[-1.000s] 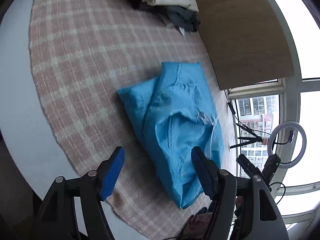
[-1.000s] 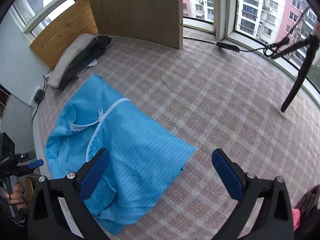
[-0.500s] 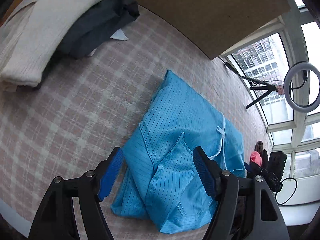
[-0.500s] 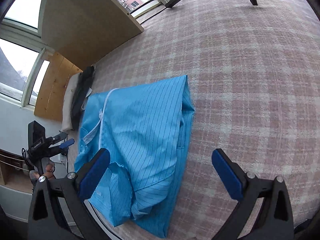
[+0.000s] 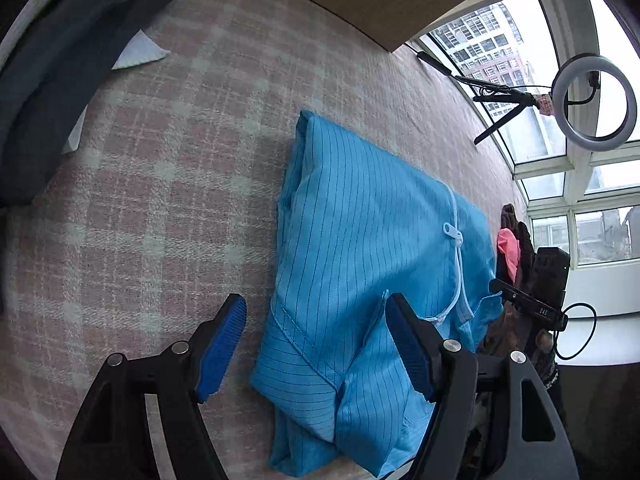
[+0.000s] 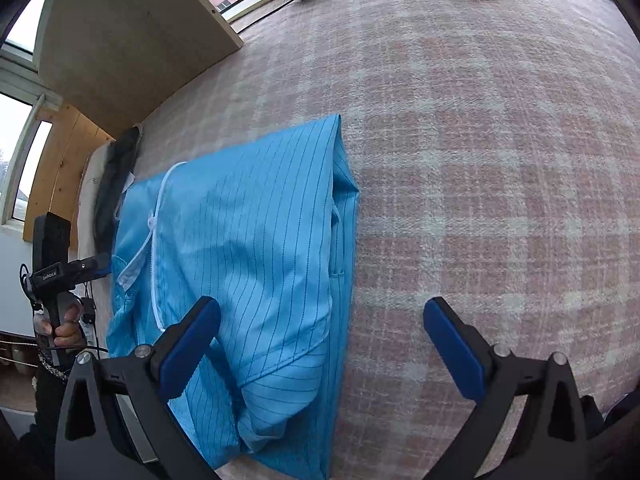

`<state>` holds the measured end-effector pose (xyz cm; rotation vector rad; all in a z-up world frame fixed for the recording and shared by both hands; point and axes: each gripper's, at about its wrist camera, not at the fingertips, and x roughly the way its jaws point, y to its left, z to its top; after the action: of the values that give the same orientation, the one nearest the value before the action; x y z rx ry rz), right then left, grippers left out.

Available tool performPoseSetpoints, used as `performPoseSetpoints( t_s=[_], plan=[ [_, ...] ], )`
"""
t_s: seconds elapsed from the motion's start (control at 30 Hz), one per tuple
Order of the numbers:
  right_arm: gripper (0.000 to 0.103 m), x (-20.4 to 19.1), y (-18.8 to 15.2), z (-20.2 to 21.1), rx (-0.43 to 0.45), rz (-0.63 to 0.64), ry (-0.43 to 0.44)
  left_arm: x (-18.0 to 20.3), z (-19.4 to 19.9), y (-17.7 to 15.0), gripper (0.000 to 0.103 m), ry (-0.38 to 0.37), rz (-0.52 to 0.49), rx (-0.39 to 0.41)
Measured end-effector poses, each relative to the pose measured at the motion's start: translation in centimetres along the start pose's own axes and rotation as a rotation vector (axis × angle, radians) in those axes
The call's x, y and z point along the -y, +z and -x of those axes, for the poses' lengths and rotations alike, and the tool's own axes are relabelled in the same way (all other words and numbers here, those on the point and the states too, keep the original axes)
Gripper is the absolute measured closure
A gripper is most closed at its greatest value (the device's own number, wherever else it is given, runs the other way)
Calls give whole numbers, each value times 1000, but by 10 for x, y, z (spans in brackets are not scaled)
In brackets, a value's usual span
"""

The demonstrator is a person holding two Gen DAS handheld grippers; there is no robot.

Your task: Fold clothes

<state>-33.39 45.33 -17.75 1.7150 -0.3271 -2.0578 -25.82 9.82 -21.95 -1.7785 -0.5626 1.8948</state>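
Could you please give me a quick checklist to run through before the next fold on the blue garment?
1. Left gripper open, nothing held: ok.
2. Right gripper open, nothing held: ok.
3. Blue garment lies on the plaid cloth, partly folded: ok.
4. Near end flat: not ok, bunched layers.
5. Zipper closed to the end: cannot tell.
6. Folded pile apart from the garment: ok.

Little print can be read. In the left wrist view, the black bar of the right tool [image 5: 528, 304] carries small white letters, seemingly "DAS". In the right wrist view, the left tool [image 6: 60, 272] bears a white brand label too small to read.
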Motion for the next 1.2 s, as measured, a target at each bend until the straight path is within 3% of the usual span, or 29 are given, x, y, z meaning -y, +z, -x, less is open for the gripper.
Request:
performPoseSetpoints(
  t_s=[0.13,0.33,0.67,0.73,0.83,0.93,0.97,1.0,1.07,1.1,1.2],
  plan=[
    [0,0,-2,-1,1,15,5,-2,-9,0,33,-47,-15,-51],
    [0,8,-3,2,17,40,91,6,-17,1,32,-88,-25,-63],
    [0,6,-2,-14,25,88,373,18,-22,-3,30,-63,-50,-48],
    [0,-6,-3,-19,29,119,379,25,-25,-6,32,-30,-71,-43],
    [0,-36,-10,-24,54,255,262,38,-30,-11,36,45,-127,-28],
    [0,-53,-16,-28,52,318,170,51,-35,-16,47,121,-183,-6],
    [3,-57,-16,-28,55,320,148,52,-36,-17,59,130,-184,-4],
    [9,-56,-16,-28,61,313,135,52,-37,-17,64,138,-184,0],
    [52,-52,-17,-28,66,284,122,53,-37,-20,75,150,-193,14],
    [66,-50,-16,-28,68,269,116,54,-37,-21,77,153,-199,21],
    [82,-43,-18,-30,64,222,156,55,-36,-26,84,142,-196,39]
  ],
)
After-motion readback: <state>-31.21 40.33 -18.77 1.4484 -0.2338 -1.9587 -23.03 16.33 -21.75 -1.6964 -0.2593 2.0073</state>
